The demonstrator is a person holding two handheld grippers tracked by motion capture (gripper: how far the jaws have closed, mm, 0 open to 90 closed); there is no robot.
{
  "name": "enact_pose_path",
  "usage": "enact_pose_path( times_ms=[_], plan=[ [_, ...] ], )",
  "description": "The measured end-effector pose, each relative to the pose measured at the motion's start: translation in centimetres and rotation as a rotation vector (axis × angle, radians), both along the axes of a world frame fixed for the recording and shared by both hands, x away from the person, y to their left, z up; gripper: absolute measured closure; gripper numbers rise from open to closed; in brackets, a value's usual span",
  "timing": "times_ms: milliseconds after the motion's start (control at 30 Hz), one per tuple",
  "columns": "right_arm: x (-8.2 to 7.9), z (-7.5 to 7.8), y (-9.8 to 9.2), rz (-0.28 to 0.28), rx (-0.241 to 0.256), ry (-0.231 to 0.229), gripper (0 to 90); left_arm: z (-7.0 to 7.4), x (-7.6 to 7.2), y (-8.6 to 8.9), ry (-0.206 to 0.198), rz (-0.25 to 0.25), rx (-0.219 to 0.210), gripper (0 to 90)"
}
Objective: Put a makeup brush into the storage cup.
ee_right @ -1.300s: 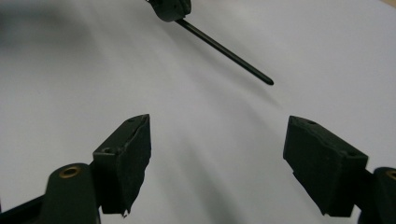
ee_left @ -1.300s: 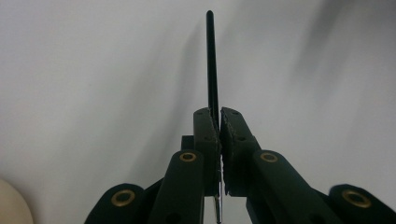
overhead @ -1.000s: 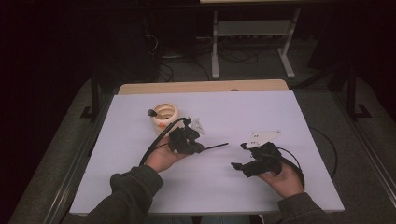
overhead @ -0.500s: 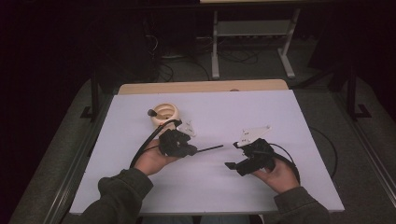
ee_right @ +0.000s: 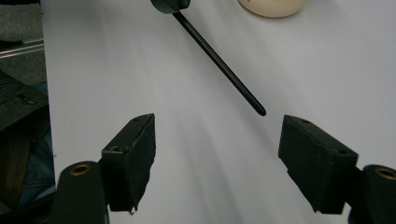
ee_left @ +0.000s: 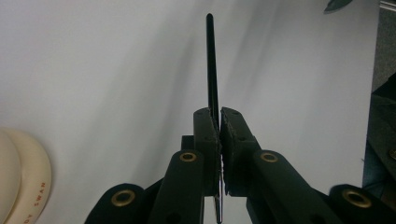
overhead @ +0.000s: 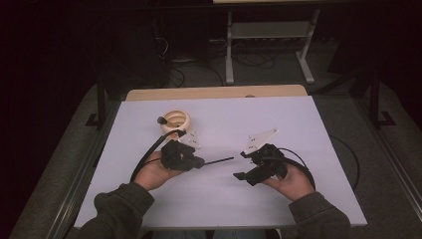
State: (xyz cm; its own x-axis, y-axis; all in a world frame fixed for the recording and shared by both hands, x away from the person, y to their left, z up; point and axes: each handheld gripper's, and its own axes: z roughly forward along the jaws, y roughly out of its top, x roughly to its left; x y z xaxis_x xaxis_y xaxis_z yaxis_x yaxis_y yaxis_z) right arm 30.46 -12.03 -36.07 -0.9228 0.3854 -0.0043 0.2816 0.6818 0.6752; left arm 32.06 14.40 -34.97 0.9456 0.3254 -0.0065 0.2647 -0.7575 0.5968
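Observation:
My left gripper [overhead: 198, 162] [ee_left: 219, 122] is shut on a thin black rod [overhead: 219, 161] [ee_left: 211, 60], which sticks out past the jaws and points right toward the other hand. The rod [ee_right: 219, 63] runs diagonally in the right gripper view, its tip just ahead of the gap. My right gripper [overhead: 241, 175] [ee_right: 217, 149] is open with nothing between its fingers, held a short way right of the rod's tip. A cream ring-shaped holder [overhead: 175, 121] [ee_left: 23, 177] [ee_right: 272, 5] with a dark knob sits on the white table [overhead: 298, 119] behind the left hand.
Each gripper trails a black cable [overhead: 147, 154] and carries a grey three-cornered plate [overhead: 261, 139]. A wooden board edge [overhead: 214, 92] lies along the table's far side. Beyond it stand a metal stand [overhead: 268, 35] and floor cables. The table's metal frame [overhead: 74, 184] runs down the left.
Both hands have drawn back toward the near edge of the table. The left gripper keeps hold of the rod; the right one has stayed open.

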Motion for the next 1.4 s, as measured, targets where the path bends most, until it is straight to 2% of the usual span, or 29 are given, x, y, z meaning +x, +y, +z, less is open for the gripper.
enact_pose_path(
  times_ms=[300, 400, 500, 667, 967, 1167, 1300, 1400],
  plan=[
    [0.4, 0.4, 1.7, 0.077, -0.035, -0.008, 28.7, 0.4, -0.7, 0.5, -0.007, -0.019, 0.000, 86.1],
    [0.5, 0.4, 2.4, 0.089, -0.037, 0.005, 29.4, 0.5, -0.9, 0.5, -0.009, -0.029, 0.000, 86.1],
    [0.7, 0.3, 3.0, 0.119, -0.057, -0.001, 30.3, 0.6, -1.0, 0.5, -0.003, -0.035, -0.015, 86.1],
    [1.0, 0.2, 3.6, 0.144, -0.066, 0.000, 32.7, 0.9, -1.6, 0.4, -0.015, -0.083, -0.032, 86.1],
    [0.7, 0.2, 4.5, 0.224, -0.079, -0.004, 48.0, 1.0, -2.3, -0.1, -0.020, -0.158, -0.021, 86.1],
    [0.6, -0.1, 4.8, 0.276, -0.098, 0.021, 59.5, 1.0, -2.5, -0.3, -0.025, -0.185, -0.022, 86.1],
    [0.6, -0.2, 4.9, 0.303, -0.091, 0.042, 67.0, 1.0, -2.8, -0.4, -0.012, -0.190, -0.026, 86.1],
    [0.7, -0.3, 4.9, 0.323, -0.089, 0.050, 75.8, 0.9, -2.9, -0.5, -0.006, -0.198, -0.025, 86.1]
  ],
)
